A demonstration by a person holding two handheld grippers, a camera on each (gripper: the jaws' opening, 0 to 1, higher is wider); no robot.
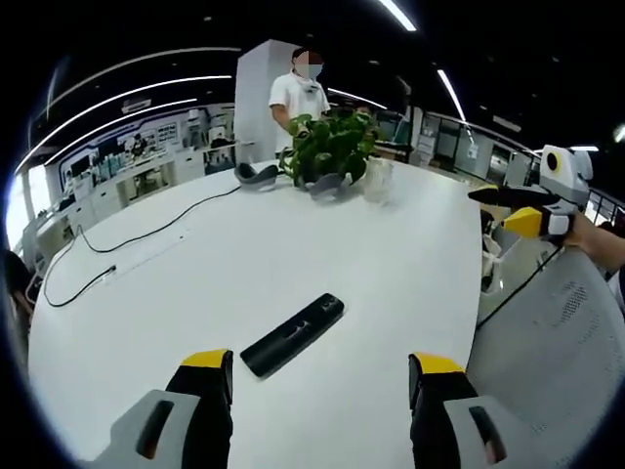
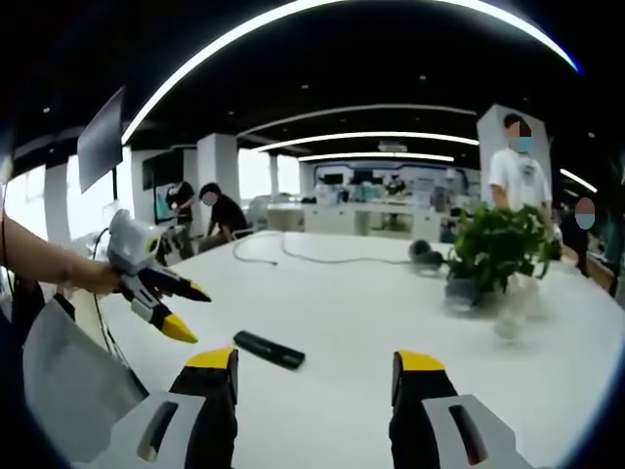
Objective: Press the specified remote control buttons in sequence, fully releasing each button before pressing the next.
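Here, a black remote control (image 1: 293, 335) lies flat on a white table (image 1: 293, 254), just above and between the two yellow-tipped jaws of the left gripper (image 1: 320, 376) at the bottom of the left gripper view. Those jaws stand wide apart and hold nothing. At the right edge of that view, the right gripper (image 1: 518, 210) hangs over the table's far side, held in a person's hand (image 1: 586, 233); its jaws stand open, nothing between them.

In the right gripper view the remote control (image 2: 269, 350) sits low and left of centre on the table (image 2: 371, 293), just above the right gripper (image 2: 314, 376), whose jaws gape at the bottom of the frame. At left the left gripper (image 2: 186, 311) is in a hand (image 2: 93, 278), its jaws parted and pointing toward the remote without touching it.

A potted plant (image 1: 330, 147) stands toward the top of the left gripper view, with a black cable (image 1: 127, 244) trailing across the upper left. A person in a white shirt (image 1: 298, 93) stands behind the plant.
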